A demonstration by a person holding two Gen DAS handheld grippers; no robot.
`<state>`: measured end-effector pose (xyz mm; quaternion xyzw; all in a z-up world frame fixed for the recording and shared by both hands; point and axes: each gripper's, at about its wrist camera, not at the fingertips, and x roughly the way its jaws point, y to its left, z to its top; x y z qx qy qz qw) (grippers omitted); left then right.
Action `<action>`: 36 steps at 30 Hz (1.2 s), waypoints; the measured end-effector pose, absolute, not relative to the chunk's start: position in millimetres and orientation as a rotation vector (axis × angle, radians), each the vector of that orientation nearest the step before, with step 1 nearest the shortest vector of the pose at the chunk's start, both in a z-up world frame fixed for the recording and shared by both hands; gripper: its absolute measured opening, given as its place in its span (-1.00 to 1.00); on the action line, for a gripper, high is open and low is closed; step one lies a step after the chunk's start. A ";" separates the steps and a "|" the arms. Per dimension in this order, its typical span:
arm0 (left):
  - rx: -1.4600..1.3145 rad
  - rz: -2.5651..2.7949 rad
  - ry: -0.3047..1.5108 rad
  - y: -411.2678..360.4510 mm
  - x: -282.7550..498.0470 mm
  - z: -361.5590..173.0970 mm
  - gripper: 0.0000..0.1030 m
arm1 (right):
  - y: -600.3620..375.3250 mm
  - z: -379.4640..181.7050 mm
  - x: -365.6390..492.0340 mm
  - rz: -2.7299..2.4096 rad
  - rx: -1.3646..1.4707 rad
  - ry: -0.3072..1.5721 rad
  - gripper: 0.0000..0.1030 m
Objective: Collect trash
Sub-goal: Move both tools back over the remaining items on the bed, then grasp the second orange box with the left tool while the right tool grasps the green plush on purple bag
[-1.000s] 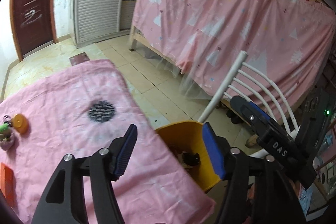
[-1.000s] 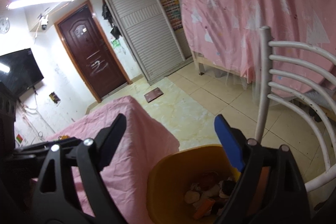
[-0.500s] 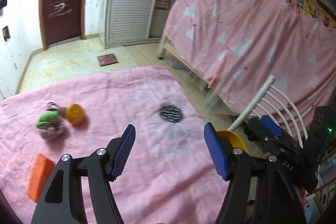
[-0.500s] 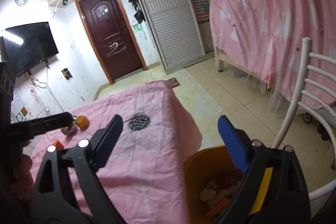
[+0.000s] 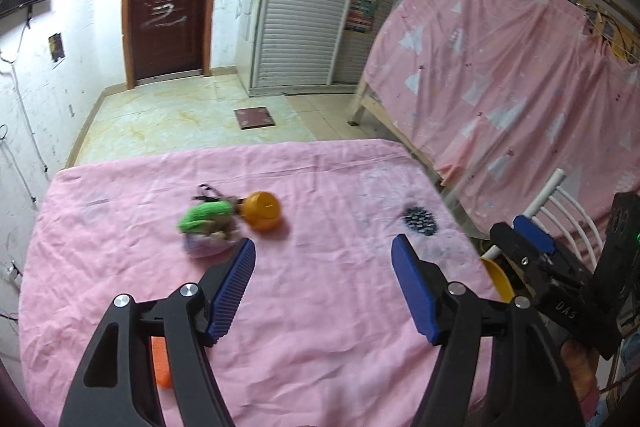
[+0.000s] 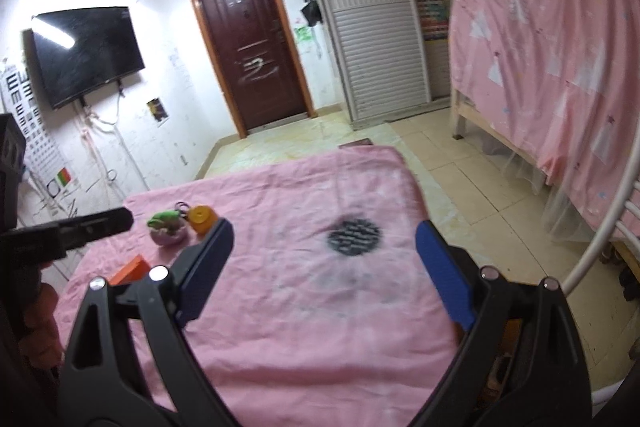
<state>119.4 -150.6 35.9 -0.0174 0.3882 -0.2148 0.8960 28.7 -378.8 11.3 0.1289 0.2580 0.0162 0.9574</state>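
Left gripper (image 5: 322,287): ribbed blue pads, jaws opening, nothing between them. Right gripper (image 6: 324,267): spread wide, gripping nothing. Trash lying mid-left on the wrinkled pink cloth (image 5: 320,347): round orange cap (image 5: 262,209) beside a green-topped clump (image 5: 208,223); orange block (image 5: 160,359) sitting lower left. Yellow bin (image 5: 498,277) rim showing at right edge.

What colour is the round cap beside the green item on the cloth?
Orange. The cap shows best in the left wrist view.
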 end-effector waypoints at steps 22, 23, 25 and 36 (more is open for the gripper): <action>0.145 -0.362 0.847 -79.9 131.0 -27.3 0.23 | -268.1 2.6 104.6 0.237 0.157 0.613 0.80; 0.163 -0.366 0.851 -80.9 130.4 -30.8 0.21 | -260.2 2.8 110.2 0.259 0.150 0.616 0.80; 0.179 -0.363 0.856 -81.5 130.7 -35.6 0.08 | -249.9 2.0 117.7 0.286 0.141 0.623 0.80; 0.100 -0.356 0.887 -63.4 141.3 -52.4 -0.70 | -192.9 -8.2 152.2 0.389 0.012 0.688 0.80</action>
